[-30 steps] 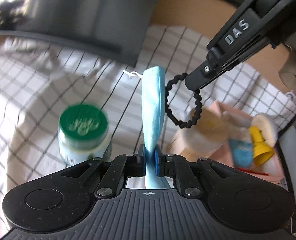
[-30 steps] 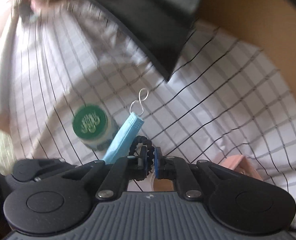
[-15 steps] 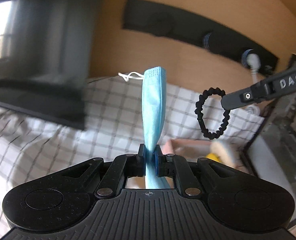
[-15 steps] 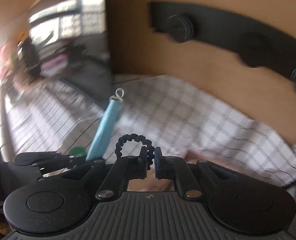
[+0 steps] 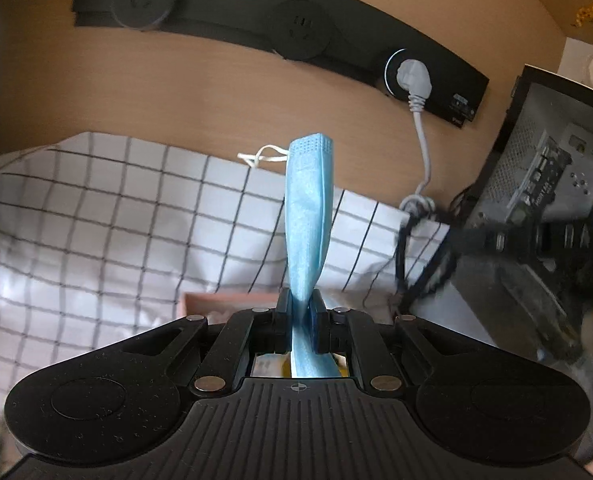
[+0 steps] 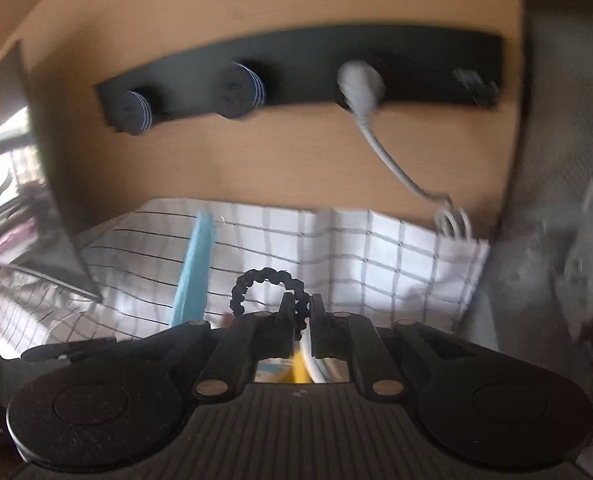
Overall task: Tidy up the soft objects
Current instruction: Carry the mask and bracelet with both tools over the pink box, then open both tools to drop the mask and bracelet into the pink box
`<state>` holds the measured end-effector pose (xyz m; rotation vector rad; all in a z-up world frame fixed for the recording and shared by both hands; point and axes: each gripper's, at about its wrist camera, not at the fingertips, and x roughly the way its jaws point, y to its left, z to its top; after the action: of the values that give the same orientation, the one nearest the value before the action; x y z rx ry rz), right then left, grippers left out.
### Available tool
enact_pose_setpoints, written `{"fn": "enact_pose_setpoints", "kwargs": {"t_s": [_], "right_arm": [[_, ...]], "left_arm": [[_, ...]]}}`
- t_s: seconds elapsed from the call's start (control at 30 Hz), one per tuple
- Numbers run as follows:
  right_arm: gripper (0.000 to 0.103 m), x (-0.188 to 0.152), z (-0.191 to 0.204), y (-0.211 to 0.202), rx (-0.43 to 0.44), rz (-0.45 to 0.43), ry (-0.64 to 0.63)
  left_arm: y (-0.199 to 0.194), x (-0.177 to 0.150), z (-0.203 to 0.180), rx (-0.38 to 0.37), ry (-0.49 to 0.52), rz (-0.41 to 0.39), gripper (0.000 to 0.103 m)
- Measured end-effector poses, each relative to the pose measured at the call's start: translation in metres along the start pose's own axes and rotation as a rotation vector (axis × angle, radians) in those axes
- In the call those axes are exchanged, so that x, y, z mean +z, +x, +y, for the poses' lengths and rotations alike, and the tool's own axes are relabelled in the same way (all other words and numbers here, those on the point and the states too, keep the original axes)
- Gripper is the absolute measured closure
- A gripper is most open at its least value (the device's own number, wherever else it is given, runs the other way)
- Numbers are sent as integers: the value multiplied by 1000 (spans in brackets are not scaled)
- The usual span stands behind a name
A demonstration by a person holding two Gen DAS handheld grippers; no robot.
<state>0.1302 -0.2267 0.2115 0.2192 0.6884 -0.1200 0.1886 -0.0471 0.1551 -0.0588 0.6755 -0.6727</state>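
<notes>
1. Left gripper (image 5: 300,310): jaws clenched on a folded blue face mask (image 5: 307,216). The mask is held upright above the jaws, white ear loop (image 5: 262,156) at its top; the lower end hangs down between the fingers.
2. Right gripper (image 6: 298,312): jaws clenched on a black spiral hair tie (image 6: 268,286). The loop is seen standing up and to the left of the jaws.
3. Both items are carried in the air over the checked cloth (image 5: 96,220) on the bench.
4. Left wrist view only: edge of a pink box (image 5: 224,300) just behind the jaws; computer case (image 5: 544,168) at right with ports visible; grey plug (image 5: 414,76) seen sharply in a black socket strip (image 5: 256,28) on the wooden wall.
5. Right wrist view only: a dark monitor edge (image 6: 52,200) at left; the mask seen edge-on as a blue strip, with part of the left gripper below it.
6. Right gripper and hair tie in the left wrist view: only a dark smeared shape at right, not readable.
7. Box contents: mostly hidden by the gripper bodies; only yellow and light-blue bits are seen through the gaps, not identifiable.
8. Right wrist view is motion-blurred; the right edge is an unreadable grey smear.
</notes>
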Motion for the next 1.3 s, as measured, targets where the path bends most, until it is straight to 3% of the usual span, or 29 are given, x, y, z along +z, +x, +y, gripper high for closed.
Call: {"fn": "enact_pose_setpoints", "kwargs": {"t_s": [0.13, 0.27, 0.43, 0.57, 0.67, 0.77, 0.87, 0.97, 1.1, 1.23, 1.3], "right_arm": [[96, -17, -12, 25, -9, 35, 26], [96, -30, -17, 44, -7, 82, 29], [96, -33, -10, 64, 29, 107, 20], [96, -30, 6, 83, 70, 126, 24], [96, -26, 18, 111, 96, 154, 41], [96, -31, 28, 141, 79, 212, 32], [96, -45, 33, 162, 65, 271, 8], [96, -50, 38, 164, 64, 283, -9], [96, -50, 36, 161, 52, 279, -1], [93, -43, 29, 151, 72, 269, 36], [84, -38, 26, 143, 106, 249, 58]], "left_arm": [[26, -10, 10, 22, 28, -52, 92], [56, -30, 20, 46, 50, 78, 92], [72, -49, 31, 76, 74, 184, 92], [70, -56, 29, 80, 145, 173, 89], [70, -55, 32, 66, 127, 175, 87], [67, -51, 34, 56, 127, 189, 86], [56, -45, 39, 50, 130, 155, 83], [39, -35, 46, 49, 110, 108, 83], [27, -30, 50, 50, 66, 104, 81], [33, -39, 50, 18, 33, 180, 82], [41, -47, 47, 13, 42, 227, 82]]}}
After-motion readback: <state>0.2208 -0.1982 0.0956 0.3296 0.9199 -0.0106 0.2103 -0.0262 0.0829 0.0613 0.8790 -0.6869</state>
